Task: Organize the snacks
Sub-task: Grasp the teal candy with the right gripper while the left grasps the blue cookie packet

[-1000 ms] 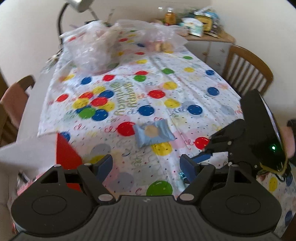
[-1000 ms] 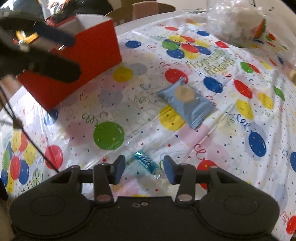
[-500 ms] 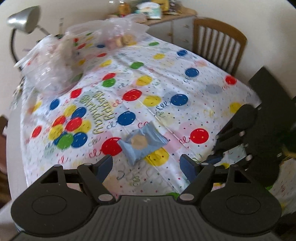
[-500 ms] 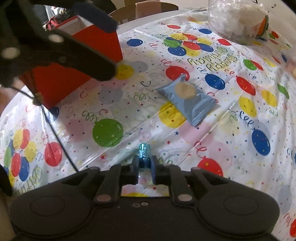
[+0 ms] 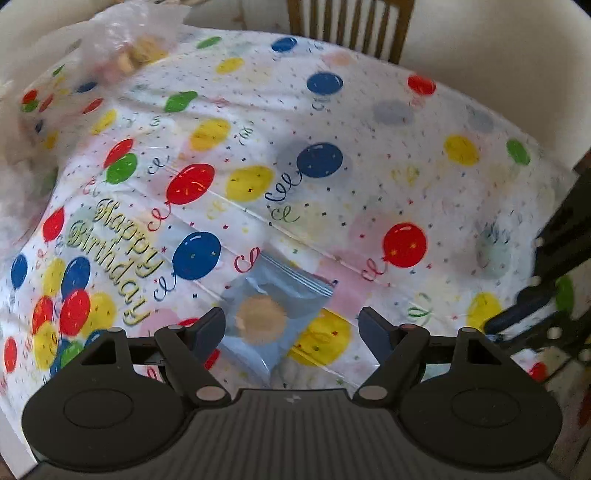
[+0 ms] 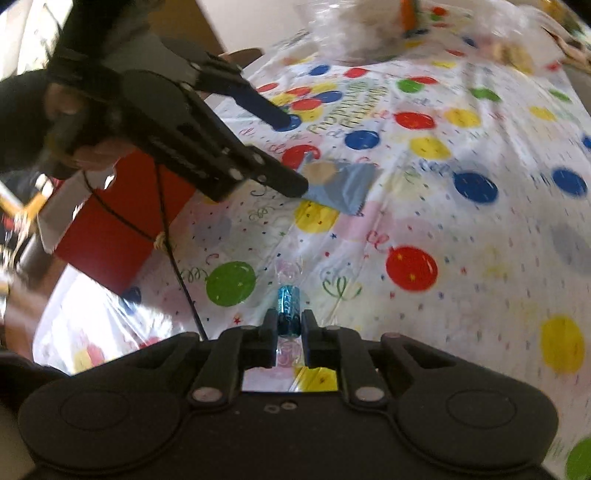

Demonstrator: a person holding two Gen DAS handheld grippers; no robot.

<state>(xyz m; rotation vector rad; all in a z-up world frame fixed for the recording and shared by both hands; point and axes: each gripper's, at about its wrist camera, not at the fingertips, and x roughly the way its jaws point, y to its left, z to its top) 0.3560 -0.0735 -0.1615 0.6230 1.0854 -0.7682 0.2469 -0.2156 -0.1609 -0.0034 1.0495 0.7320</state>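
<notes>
my right tool (image 6: 289,325) is pinched tight on a small blue candy (image 6: 288,303), its clear twisted wrapper ends sticking out ahead of and behind the fingers (image 6: 269,326); the candy sits just above the counter (image 6: 480,229), over the balloon-print cloth between a green balloon and a red one. my left tool (image 5: 291,325) is spread wide with nothing in it, low over the counter (image 5: 369,122), and the pale blue snack packet (image 5: 271,310) with a round cookie picture lies flat on the cloth between its two fingers (image 5: 207,328), closer to the left one, which looks to be just beside the packet's edge; i cannot tell whether it touches. from the right-hand view, the left tool (image 6: 291,155) reaches in from the upper left with its tips at the snack packet (image 6: 340,184), and a red box (image 6: 122,229) with a pale inside stands on the counter beneath it, near the edge. clear plastic bags (image 5: 125,48) holding pale snacks lie at the far end of the counter, and a wooden chair (image 5: 351,26) stands past the far edge. the right tool (image 5: 546,306) shows dark at the right edge of my left view.
</notes>
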